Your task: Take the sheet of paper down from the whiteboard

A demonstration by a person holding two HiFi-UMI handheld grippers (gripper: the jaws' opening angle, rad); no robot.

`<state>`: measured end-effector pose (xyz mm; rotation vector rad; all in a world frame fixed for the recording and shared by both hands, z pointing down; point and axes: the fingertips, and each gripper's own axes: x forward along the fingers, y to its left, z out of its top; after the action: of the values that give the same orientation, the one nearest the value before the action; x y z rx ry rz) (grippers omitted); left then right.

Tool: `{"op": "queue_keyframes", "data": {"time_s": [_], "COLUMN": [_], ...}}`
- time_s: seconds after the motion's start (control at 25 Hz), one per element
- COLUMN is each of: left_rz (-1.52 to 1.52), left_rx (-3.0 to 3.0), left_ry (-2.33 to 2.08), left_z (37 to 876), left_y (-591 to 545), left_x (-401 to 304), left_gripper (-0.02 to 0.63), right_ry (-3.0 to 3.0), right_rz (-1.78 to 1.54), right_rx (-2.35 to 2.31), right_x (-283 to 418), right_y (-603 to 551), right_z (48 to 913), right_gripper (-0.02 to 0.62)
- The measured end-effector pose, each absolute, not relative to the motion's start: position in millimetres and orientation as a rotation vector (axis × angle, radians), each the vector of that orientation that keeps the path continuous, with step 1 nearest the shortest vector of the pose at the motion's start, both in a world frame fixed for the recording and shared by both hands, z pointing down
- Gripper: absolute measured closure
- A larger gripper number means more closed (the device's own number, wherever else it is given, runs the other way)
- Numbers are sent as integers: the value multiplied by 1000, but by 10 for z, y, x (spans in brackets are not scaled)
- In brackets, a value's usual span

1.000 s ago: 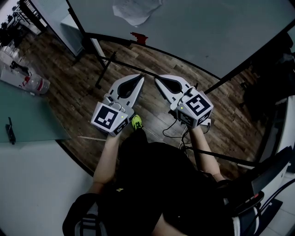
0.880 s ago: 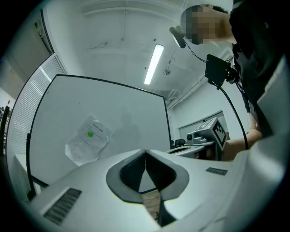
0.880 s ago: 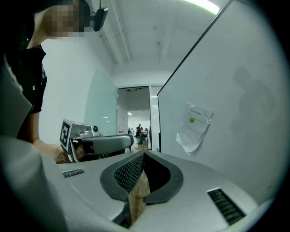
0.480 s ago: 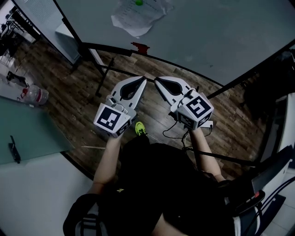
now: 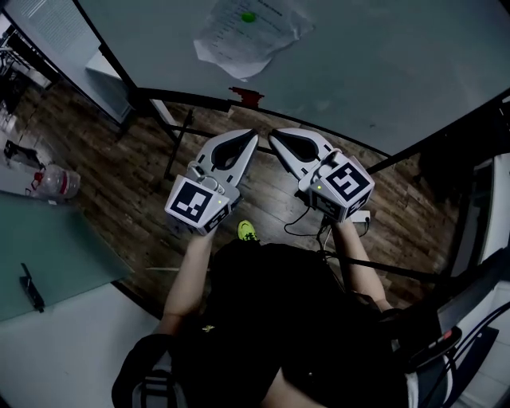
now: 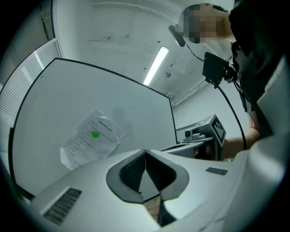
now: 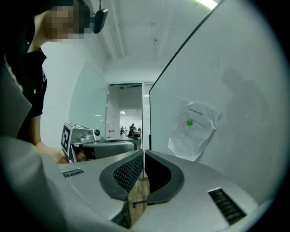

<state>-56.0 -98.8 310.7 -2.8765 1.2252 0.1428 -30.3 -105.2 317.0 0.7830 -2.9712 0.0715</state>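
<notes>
Two grippers are pointing level, side by side, at the whiteboard (image 5: 382,56): left gripper (image 5: 252,137) jaws closed and empty, right gripper (image 5: 275,135) jaws just easing open, all but touching, empty; one sheet of paper (image 5: 251,40) is hanging there under one green magnet (image 5: 249,17).

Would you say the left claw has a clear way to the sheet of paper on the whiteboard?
Probably yes: nothing stands between the left claw and the sheet of paper on the whiteboard. Its jaws are shut, though, so they must open before gripping it.
</notes>
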Motion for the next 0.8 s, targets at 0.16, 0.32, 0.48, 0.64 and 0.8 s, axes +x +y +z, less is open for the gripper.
{"op": "queue_keyframes", "data": {"time_s": [0.16, 0.32, 0.48, 0.64, 0.8], "left_rz": [136, 137, 141, 141, 148], "left_rx": [-2882, -2852, -2839, -2814, -2786], "left_ry": [1200, 1179, 1169, 1147, 1157], "left_z": [3092, 3090, 3033, 2966, 2921], "left_y": [-1164, -1260, -1372, -1462, -1379], "left_x": [-734, -822, -915, -969, -948], "left_gripper": [584, 584, 584, 584, 584], "right_ry": [-2955, -2937, -2914, -2907, -2908], "right_rz": [76, 75, 40, 10, -2], "right_rx": [842, 873, 906, 914, 922], "right_x": [-428, -493, -576, -655, -625], "right_y": [-1254, -1340, -1464, -1552, -1487], "right_z": [3137, 3145, 3113, 3078, 3052], "right_gripper": [588, 584, 581, 577, 571]}}
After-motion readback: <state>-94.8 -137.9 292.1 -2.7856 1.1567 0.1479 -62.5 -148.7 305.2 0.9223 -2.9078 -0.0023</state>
